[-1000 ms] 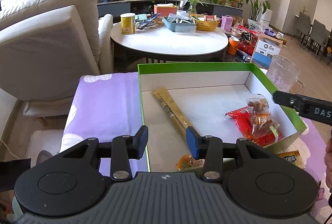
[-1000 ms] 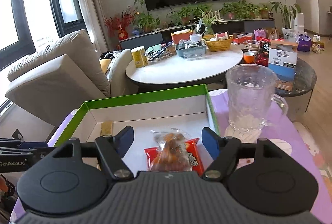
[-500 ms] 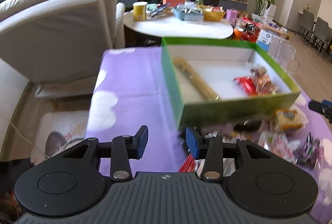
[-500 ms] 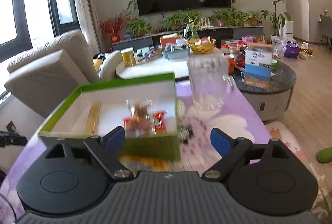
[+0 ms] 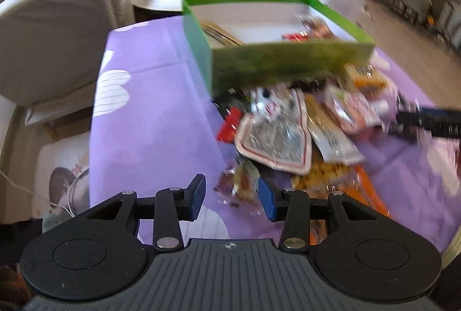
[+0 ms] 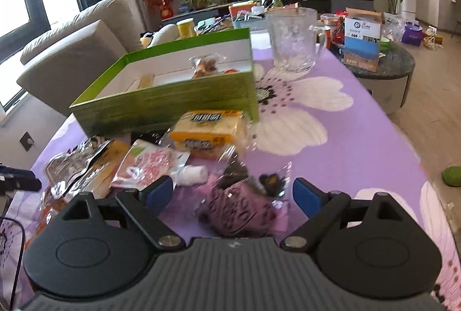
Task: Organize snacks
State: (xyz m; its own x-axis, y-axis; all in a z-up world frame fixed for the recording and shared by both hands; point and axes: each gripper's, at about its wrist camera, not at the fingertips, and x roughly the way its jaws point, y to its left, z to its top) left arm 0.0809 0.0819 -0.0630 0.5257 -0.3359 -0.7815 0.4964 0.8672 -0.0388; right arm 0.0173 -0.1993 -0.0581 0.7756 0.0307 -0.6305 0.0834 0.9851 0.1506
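A green box (image 5: 288, 60) with white inner walls stands on the purple cloth and holds a long golden packet (image 5: 219, 34) and red and clear packets (image 6: 206, 66). In front of it lies a heap of loose snacks: a silver packet with a pink border (image 5: 276, 138), a yellow cracker pack (image 6: 207, 129) and a pink-and-white packet (image 6: 149, 164). My left gripper (image 5: 232, 200) is open low over the heap's near edge, a small crinkled packet (image 5: 242, 184) just beyond its tips. My right gripper (image 6: 233, 194) is open wide, with a purple packet (image 6: 239, 207) lying loose between its fingers.
A glass pitcher (image 6: 291, 40) stands right of the box. Behind are a beige sofa (image 5: 57, 23), a round white table (image 5: 161, 1) with cans and baskets, and a dark side table (image 6: 383, 66) with a carton. The cloth (image 6: 331, 138) to the right is bare.
Both grippers drew back from over the box and sank toward the heap in front of it. The right jaws widened. The red and clear packets stayed in the box.
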